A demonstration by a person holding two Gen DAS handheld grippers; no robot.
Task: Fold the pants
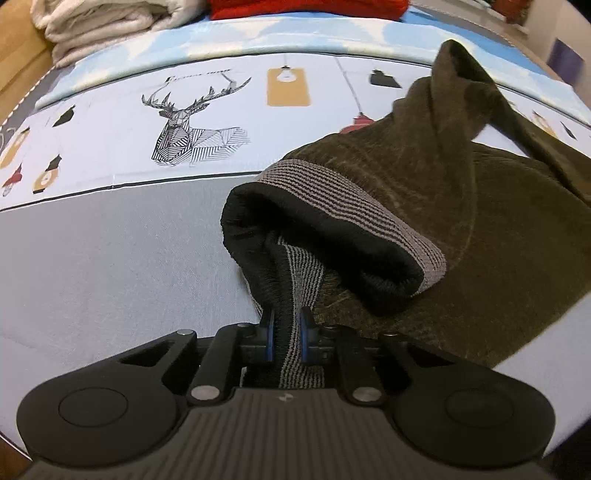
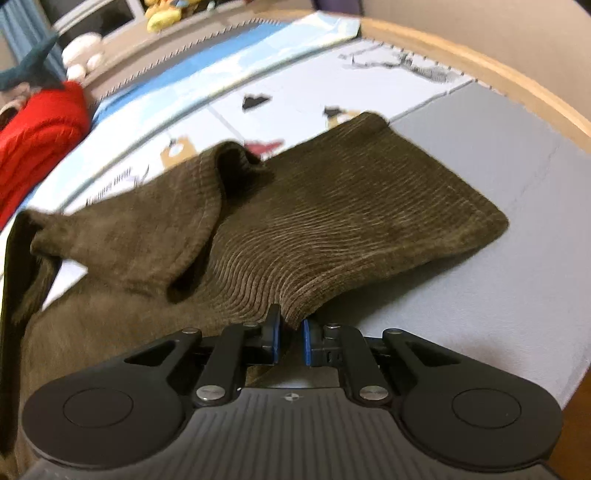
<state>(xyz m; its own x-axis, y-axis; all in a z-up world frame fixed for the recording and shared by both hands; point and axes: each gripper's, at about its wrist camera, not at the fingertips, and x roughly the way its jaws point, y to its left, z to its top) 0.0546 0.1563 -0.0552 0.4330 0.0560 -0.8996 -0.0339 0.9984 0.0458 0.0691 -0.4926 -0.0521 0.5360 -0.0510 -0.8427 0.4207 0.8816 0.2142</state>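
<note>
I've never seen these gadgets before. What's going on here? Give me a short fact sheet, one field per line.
Garment: olive corduroy pants, partly folded
Surface: bed sheet, grey with a deer print
Left gripper: shut on the striped waistband
Right gripper: shut on a corduroy fold at the near edge of the pants
Waistband state: turned open, black lining showing
Nearby: red garment and white blanket at the far side of the bed

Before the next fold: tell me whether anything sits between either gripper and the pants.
Nothing visible does. The left gripper is already shut on the striped waistband of the pants, and the right gripper is shut on the pants' corduroy edge. The red sweater lies off to the side on the bed.
</note>
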